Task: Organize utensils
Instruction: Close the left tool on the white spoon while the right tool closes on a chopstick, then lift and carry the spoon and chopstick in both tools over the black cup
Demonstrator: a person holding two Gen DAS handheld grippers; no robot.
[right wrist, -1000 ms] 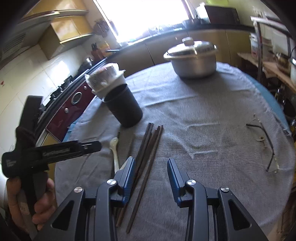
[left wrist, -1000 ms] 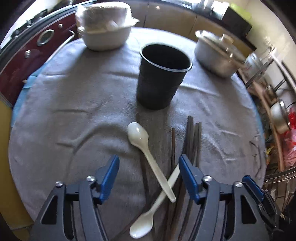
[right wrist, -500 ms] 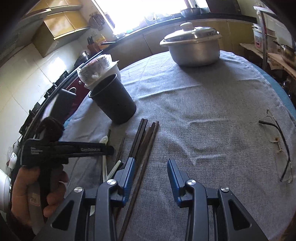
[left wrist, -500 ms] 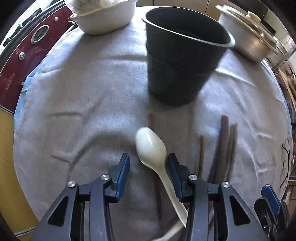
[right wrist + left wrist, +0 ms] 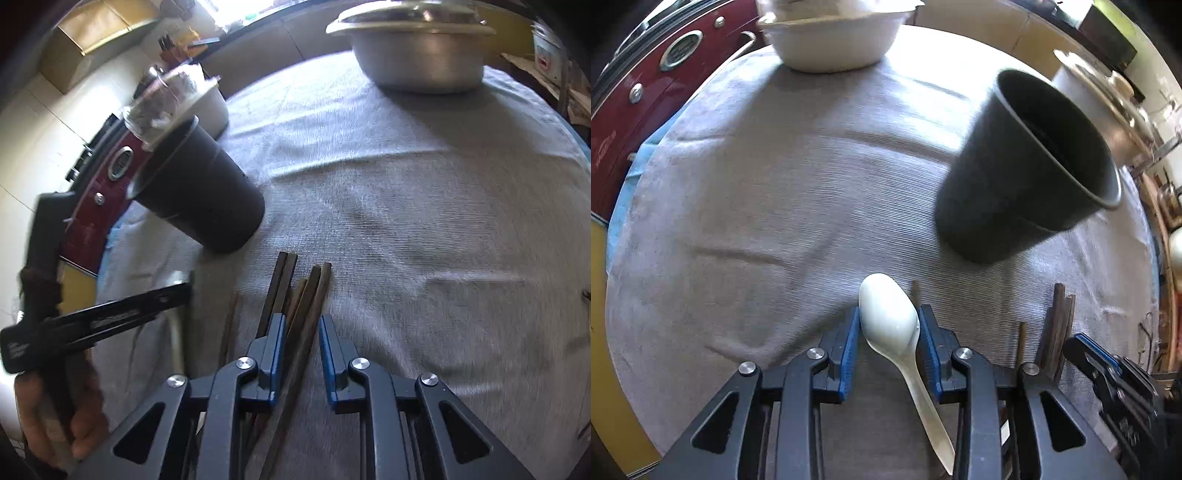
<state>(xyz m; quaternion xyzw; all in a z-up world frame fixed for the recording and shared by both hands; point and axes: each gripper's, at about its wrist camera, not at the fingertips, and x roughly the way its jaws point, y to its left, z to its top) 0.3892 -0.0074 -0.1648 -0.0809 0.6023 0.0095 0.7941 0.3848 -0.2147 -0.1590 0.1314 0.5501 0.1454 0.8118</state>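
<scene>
Grey cloth (image 5: 768, 192) covers round table; kitchen counters behind.

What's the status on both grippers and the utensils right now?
Left gripper shut on white spoon. Right gripper open, jaws straddling dark chopsticks. Black cup upright ahead, path unobstructed.

Left wrist view: low, close over desk (image 5: 757, 192), facing forward. Right wrist view: likewise, farther right. Both share black cup (image 5: 1027, 173) (image 5: 199, 199).

round table (image 5: 424, 206) in grey cloth, black cup (image 5: 1027, 173), chopsticks (image 5: 314, 295), pot (image 5: 417, 55), white bowl (image 5: 831, 44)
</scene>
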